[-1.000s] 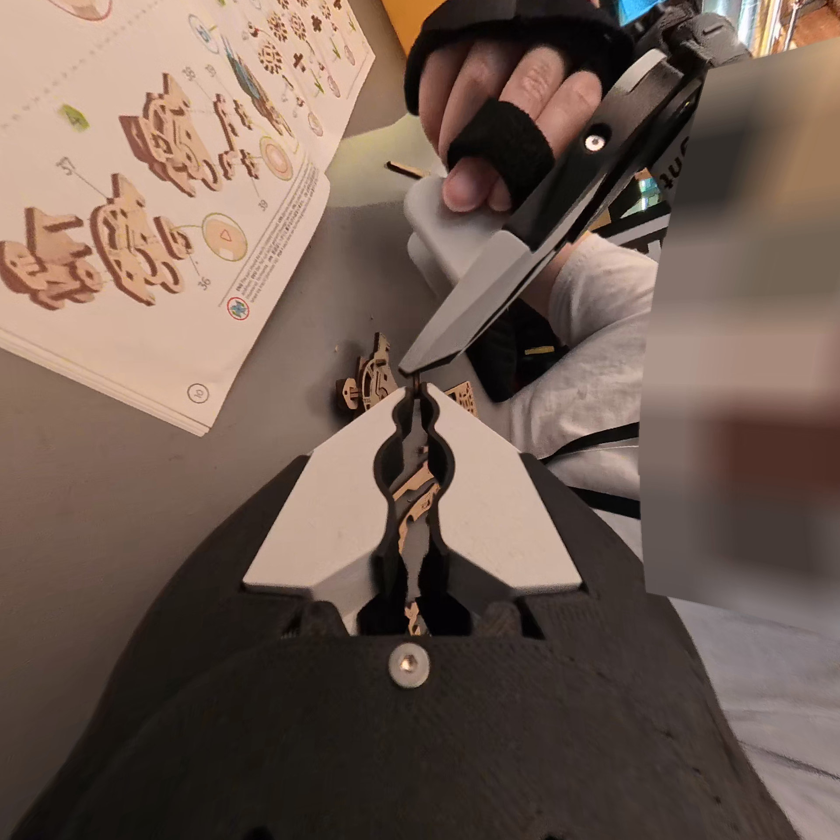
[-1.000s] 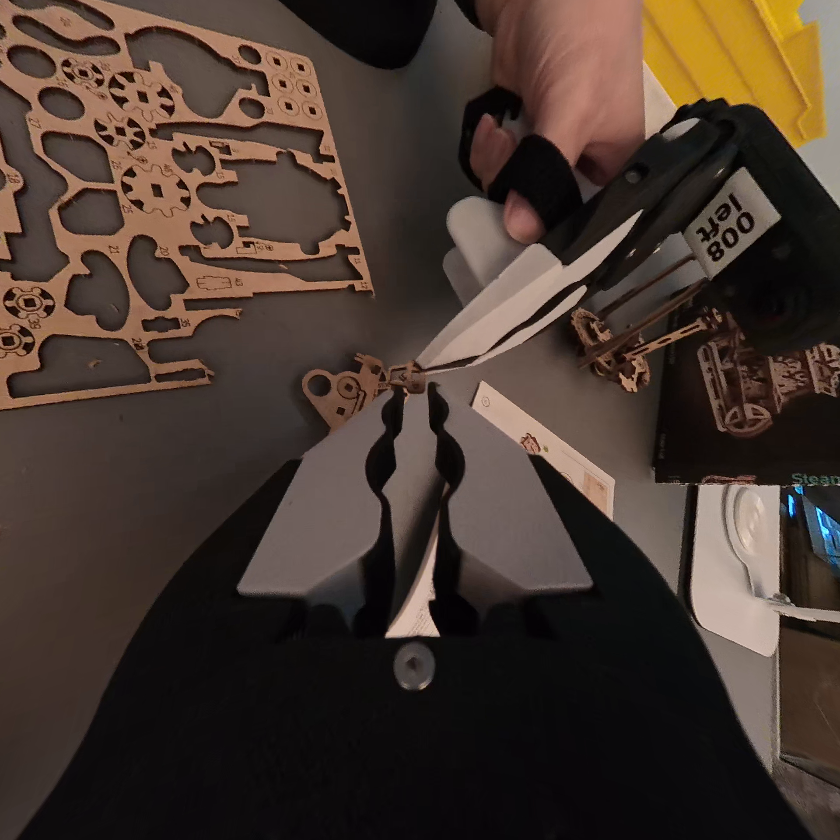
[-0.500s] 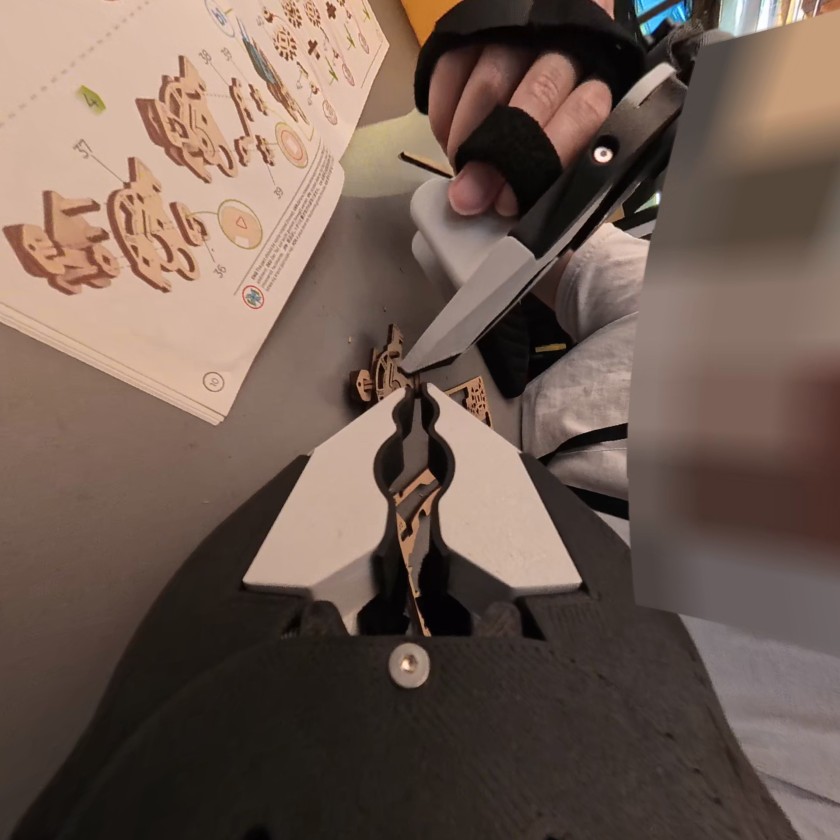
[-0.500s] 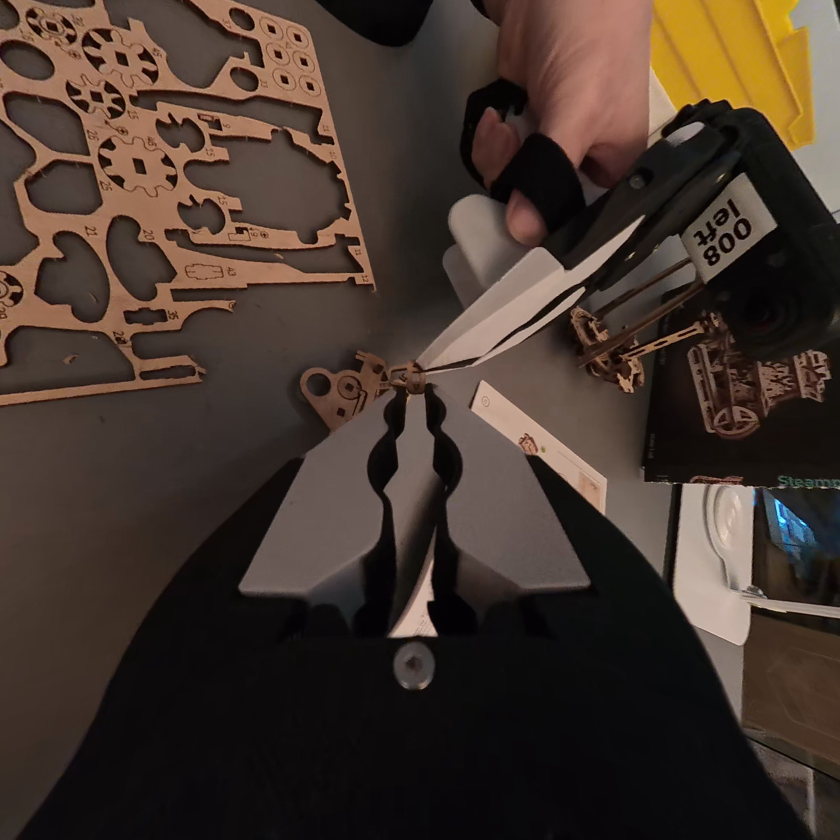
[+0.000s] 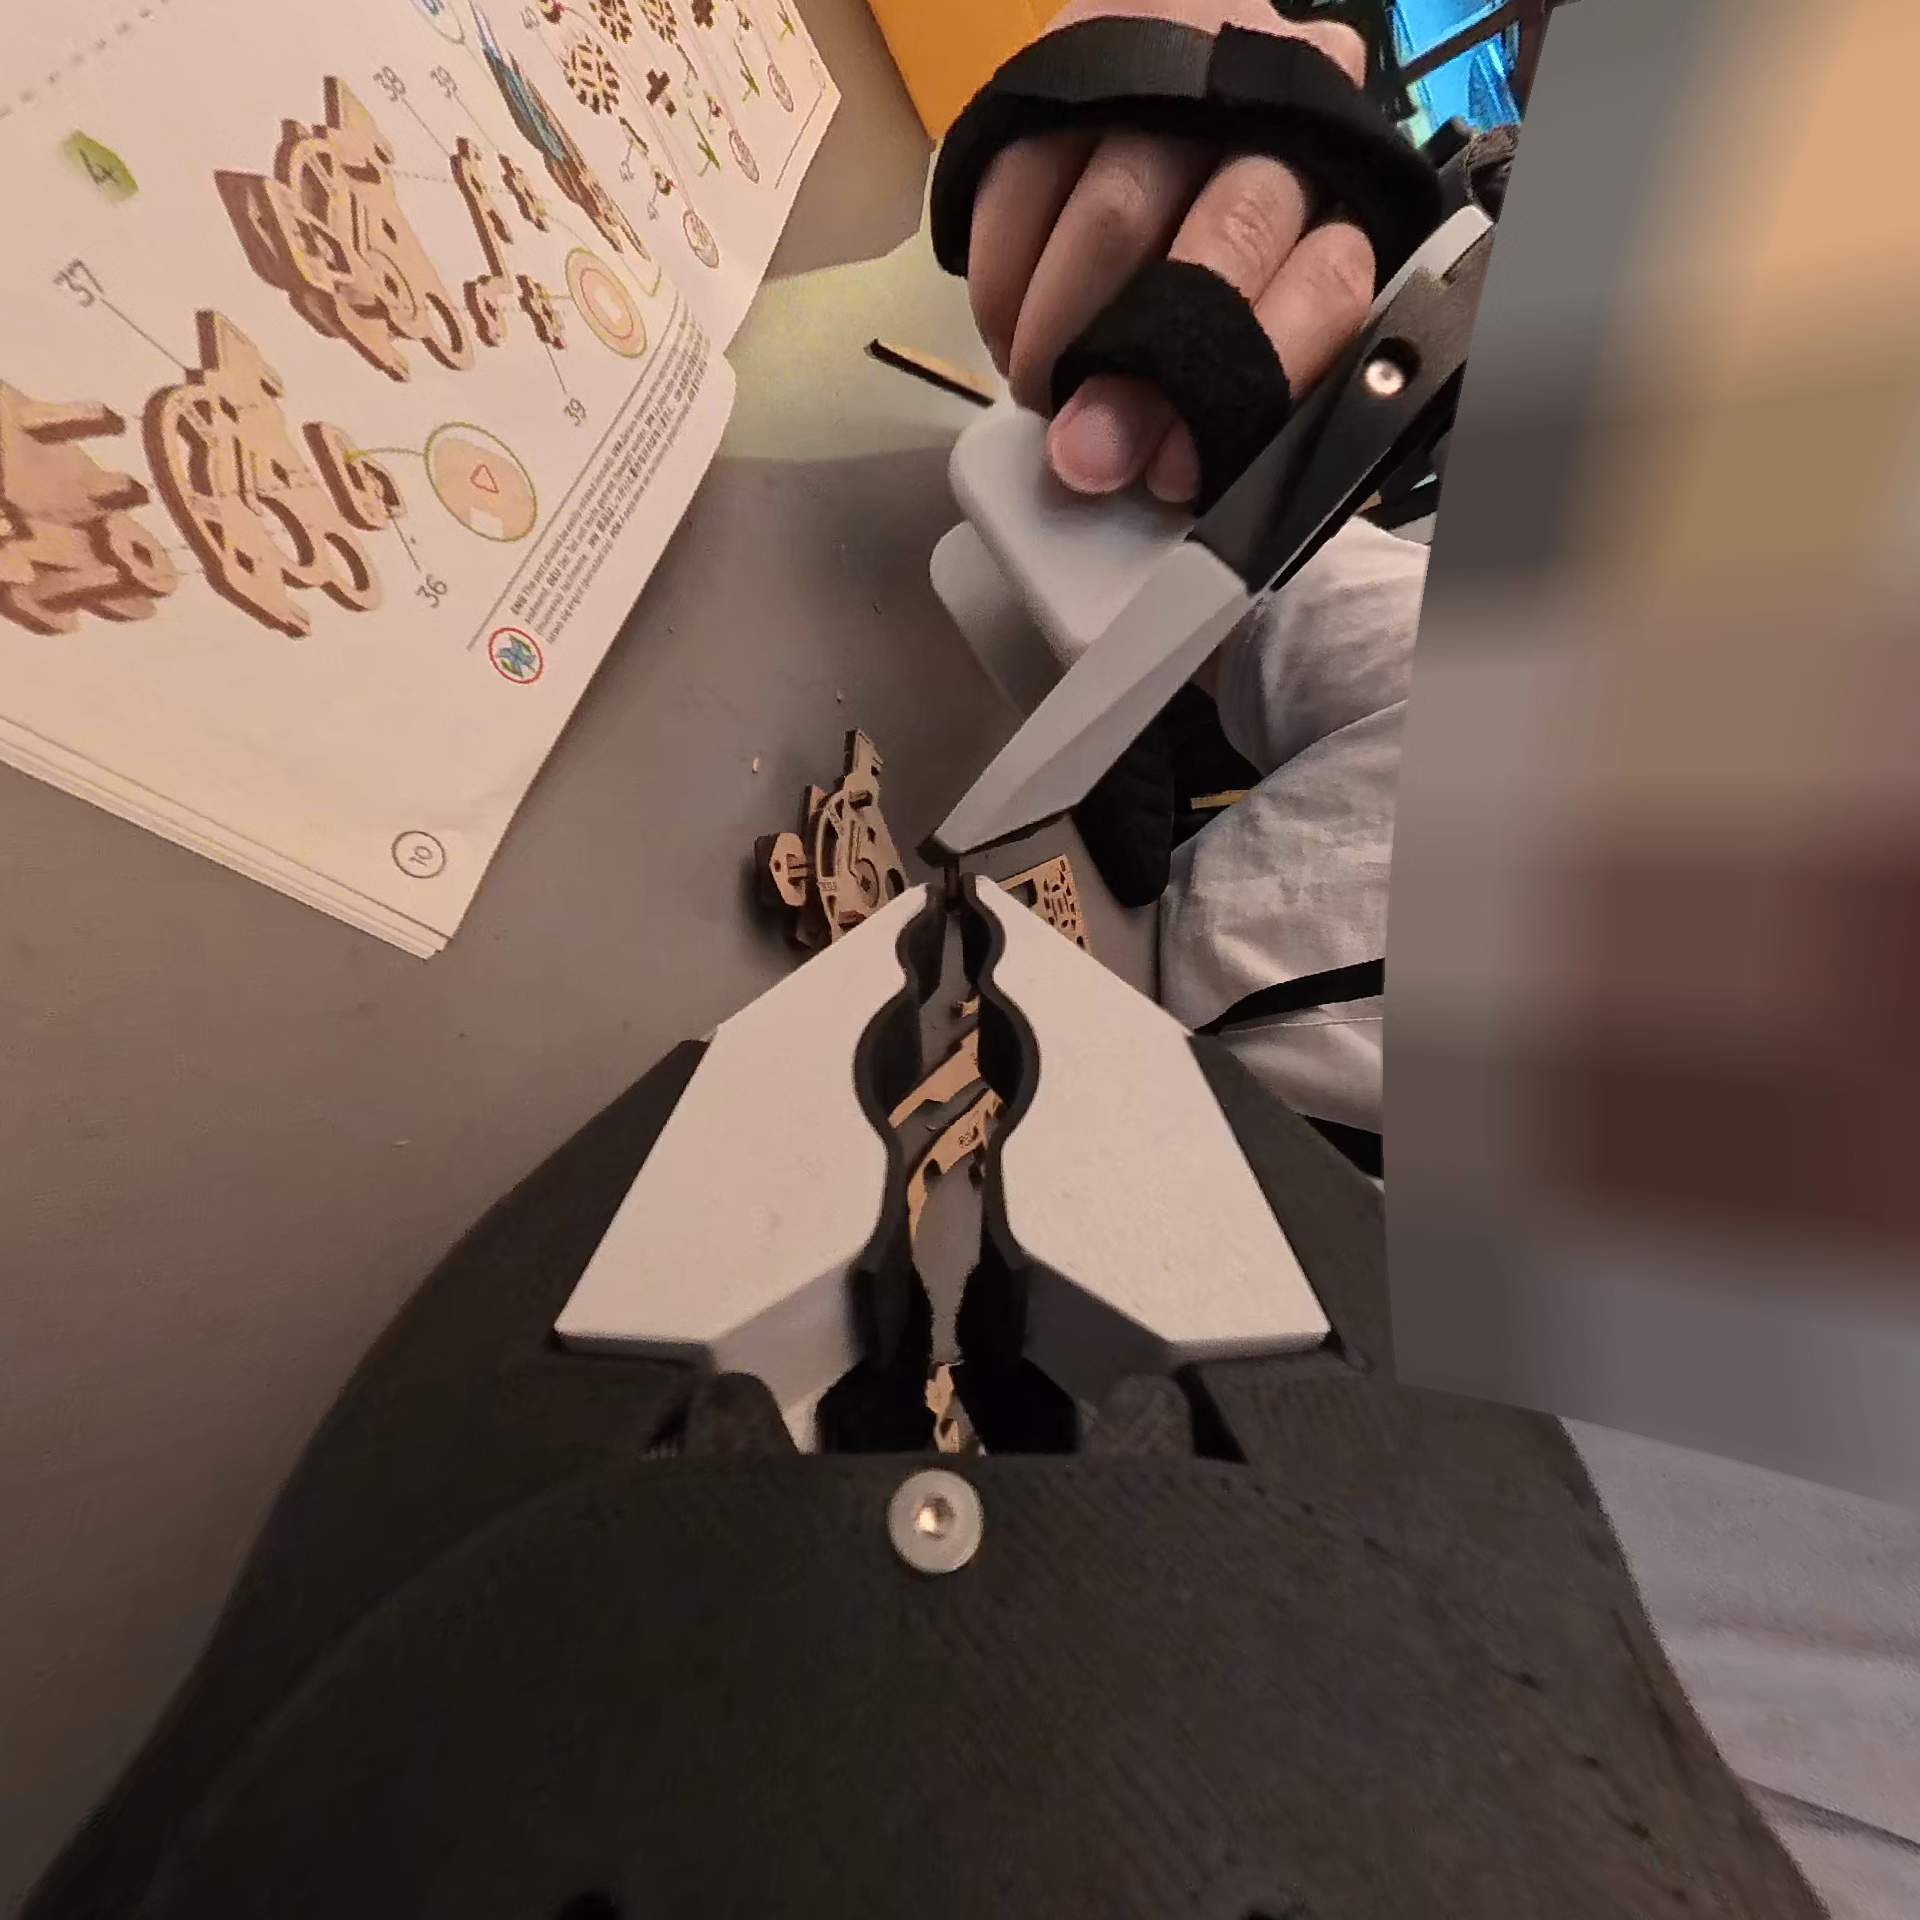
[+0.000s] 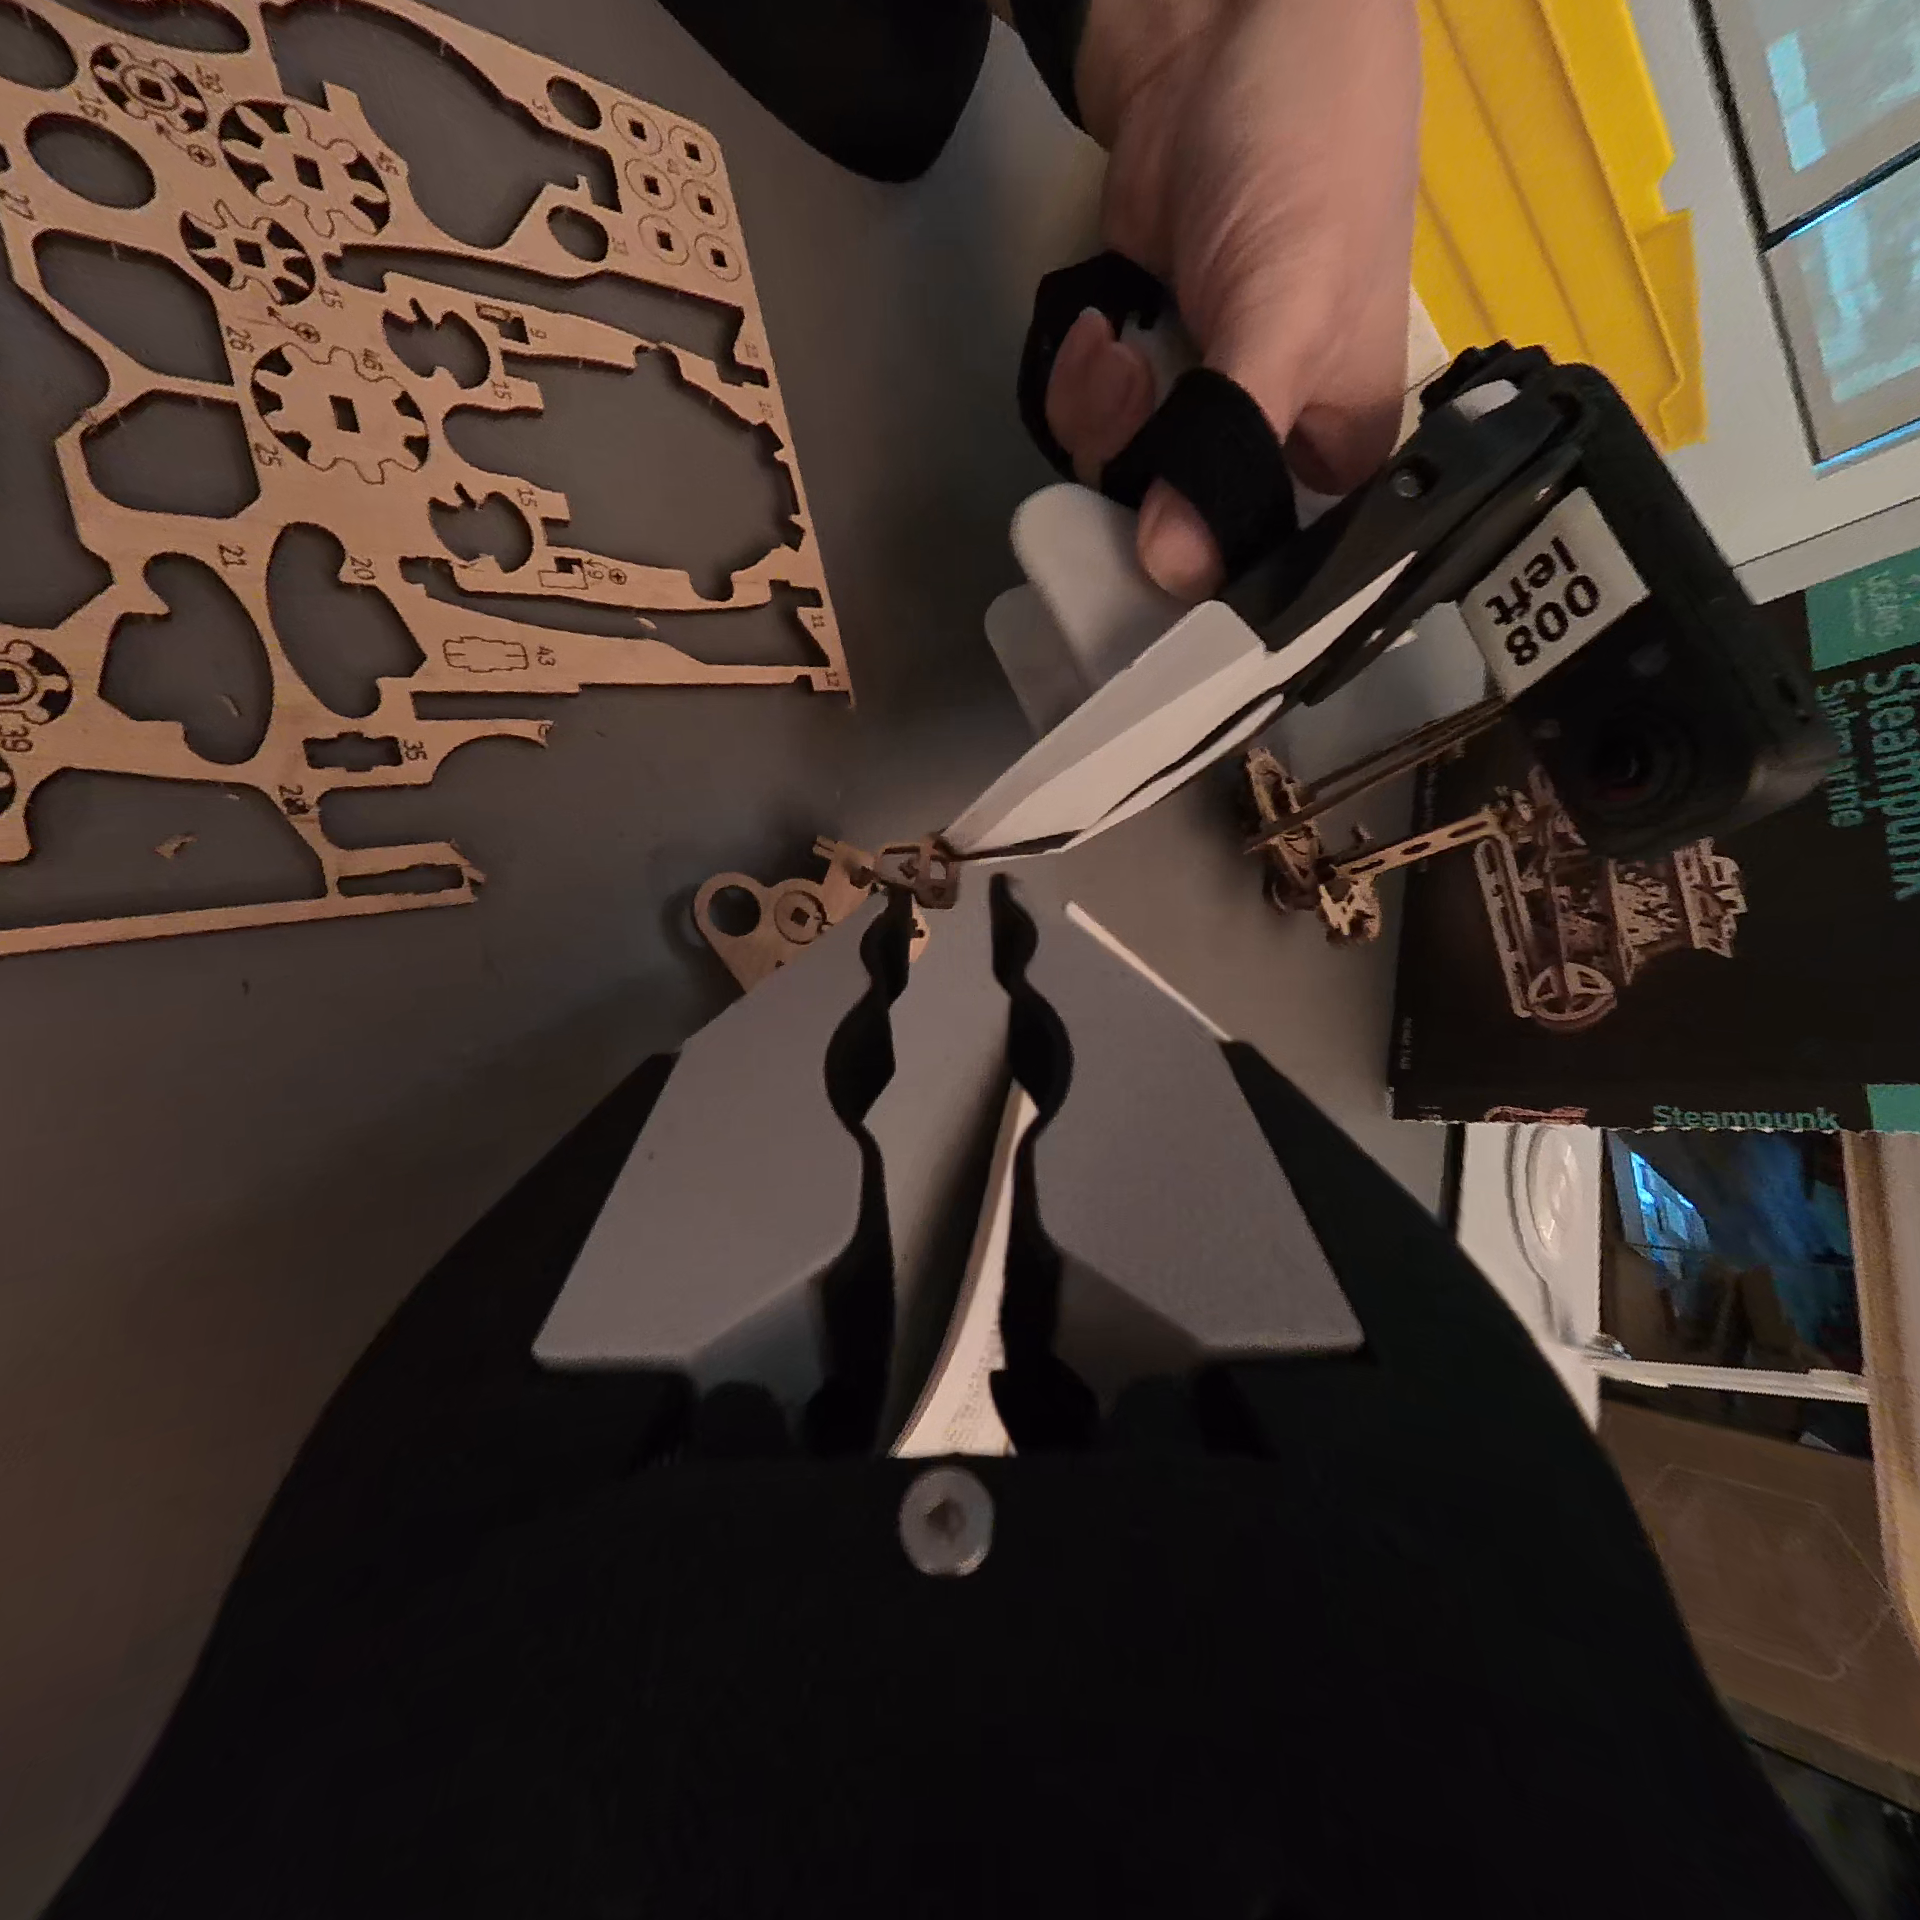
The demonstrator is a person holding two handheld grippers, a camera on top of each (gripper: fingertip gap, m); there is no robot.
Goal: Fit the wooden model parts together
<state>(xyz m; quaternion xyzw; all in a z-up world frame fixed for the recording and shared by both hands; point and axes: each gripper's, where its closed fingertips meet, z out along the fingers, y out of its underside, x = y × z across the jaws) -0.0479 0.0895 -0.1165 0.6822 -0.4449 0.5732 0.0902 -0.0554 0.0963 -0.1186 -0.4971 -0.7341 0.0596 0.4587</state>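
My left gripper (image 5: 952,891) is shut on a small wooden part (image 6: 920,868), pinched edge-on at its very tips. In the right wrist view the left gripper (image 6: 951,844) comes in from the upper right with that part just above the table. My right gripper (image 6: 954,904) is open, its tips just below the part with a narrow gap between them; the left pad touches or nearly touches it. In the left wrist view the right gripper (image 5: 940,844) meets my left tips point to point. A flat wooden part with a ring (image 6: 758,920) lies beside the tips.
An open instruction booklet (image 5: 312,416) lies at the left. A small wooden sub-assembly (image 5: 836,852) sits on the grey table just beyond the tips. A punched-out wooden sheet (image 6: 416,520), a part-built model (image 6: 1320,873), a dark box (image 6: 1662,883) and a yellow bin (image 6: 1538,156) surround the spot. Less than 4 cm separates the two grippers' tips.
My right gripper's jaws have spread a little wider around the small part. My left gripper stays shut on it. Both grippers have shifted only slightly.
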